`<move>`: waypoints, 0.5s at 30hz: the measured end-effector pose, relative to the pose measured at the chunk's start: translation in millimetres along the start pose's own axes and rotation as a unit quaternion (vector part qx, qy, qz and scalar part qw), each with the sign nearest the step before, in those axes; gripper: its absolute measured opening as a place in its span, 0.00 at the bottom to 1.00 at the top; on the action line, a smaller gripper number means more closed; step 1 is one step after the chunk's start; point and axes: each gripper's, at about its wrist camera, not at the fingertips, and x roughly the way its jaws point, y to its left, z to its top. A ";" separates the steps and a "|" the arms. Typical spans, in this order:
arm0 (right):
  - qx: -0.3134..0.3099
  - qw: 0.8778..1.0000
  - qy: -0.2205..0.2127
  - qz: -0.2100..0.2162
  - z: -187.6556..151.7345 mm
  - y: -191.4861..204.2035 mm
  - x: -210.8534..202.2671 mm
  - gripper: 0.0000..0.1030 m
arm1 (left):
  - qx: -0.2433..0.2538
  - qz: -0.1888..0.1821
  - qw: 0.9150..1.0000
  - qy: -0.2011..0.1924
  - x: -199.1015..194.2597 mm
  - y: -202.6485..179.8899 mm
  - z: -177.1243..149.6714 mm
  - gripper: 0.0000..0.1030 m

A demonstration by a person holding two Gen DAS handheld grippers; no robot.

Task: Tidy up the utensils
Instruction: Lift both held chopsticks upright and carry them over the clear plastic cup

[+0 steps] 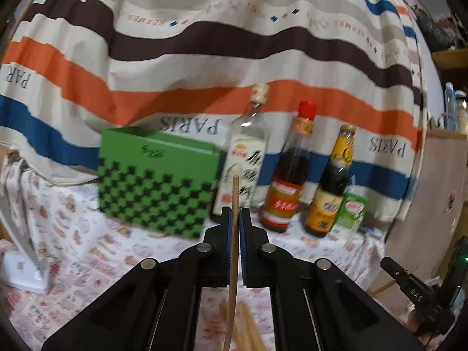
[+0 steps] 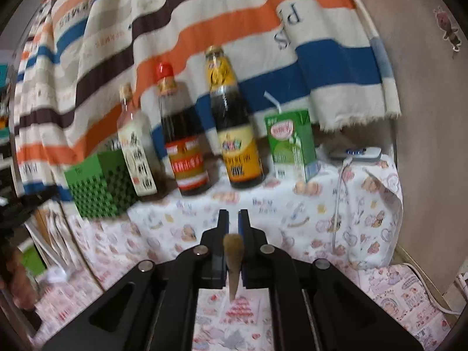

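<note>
My left gripper (image 1: 235,213) is shut on a thin wooden chopstick (image 1: 233,257) that stands upright between its fingers, its tip above them. Several more chopsticks (image 1: 248,330) lie on the patterned cloth below it. A green checkered box (image 1: 155,184) stands ahead and to the left; it also shows in the right wrist view (image 2: 99,184). My right gripper (image 2: 233,215) is shut on a brown wooden utensil (image 2: 233,263) whose blunt end points at the camera. The right gripper also shows at the right edge of the left wrist view (image 1: 409,280).
Three sauce bottles (image 1: 289,169) and a green drink carton (image 1: 352,210) stand in a row before a striped cloth backdrop (image 1: 204,44). A white lamp base (image 1: 26,269) is at left. A power strip (image 2: 355,152) and cable lie at right by the wall.
</note>
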 end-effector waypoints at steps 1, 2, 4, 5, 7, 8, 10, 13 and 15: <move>0.005 1.000 -0.009 0.002 7.7 0.7 -4.1 0.05 | 0.004 -0.005 1.000 -0.008 0.0 -5.8 4.2 0.04; 0.006 1.000 -0.017 0.003 13.5 1.6 -7.2 0.05 | 0.011 -0.010 1.000 -0.015 0.0 -12.0 8.1 0.04; 0.009 0.999 -0.044 0.006 28.9 3.7 -15.4 0.05 | 0.020 -0.027 0.999 -0.029 0.9 -26.1 17.0 0.04; 0.012 0.998 -0.054 0.007 34.6 4.1 -17.5 0.05 | 0.022 -0.036 0.998 -0.036 1.0 -32.2 21.3 0.04; 0.023 0.997 -0.077 0.008 51.0 4.0 -19.6 0.05 | 0.024 -0.059 0.997 -0.049 3.7 -46.3 28.3 0.04; 0.025 0.996 -0.086 0.006 57.3 4.2 -19.4 0.05 | 0.024 -0.071 0.996 -0.053 6.7 -53.8 31.3 0.04; 0.027 0.993 -0.112 -0.007 71.9 4.0 -17.4 0.05 | 0.023 -0.090 0.994 -0.058 15.3 -68.3 35.7 0.04; 0.047 0.989 -0.141 -0.016 84.9 -3.7 -12.6 0.05 | 0.016 -0.109 0.992 -0.056 32.7 -87.3 37.7 0.04; 0.065 0.986 -0.153 -0.021 88.6 -13.6 -7.4 0.05 | 0.000 -0.122 0.991 -0.053 46.1 -95.5 34.0 0.04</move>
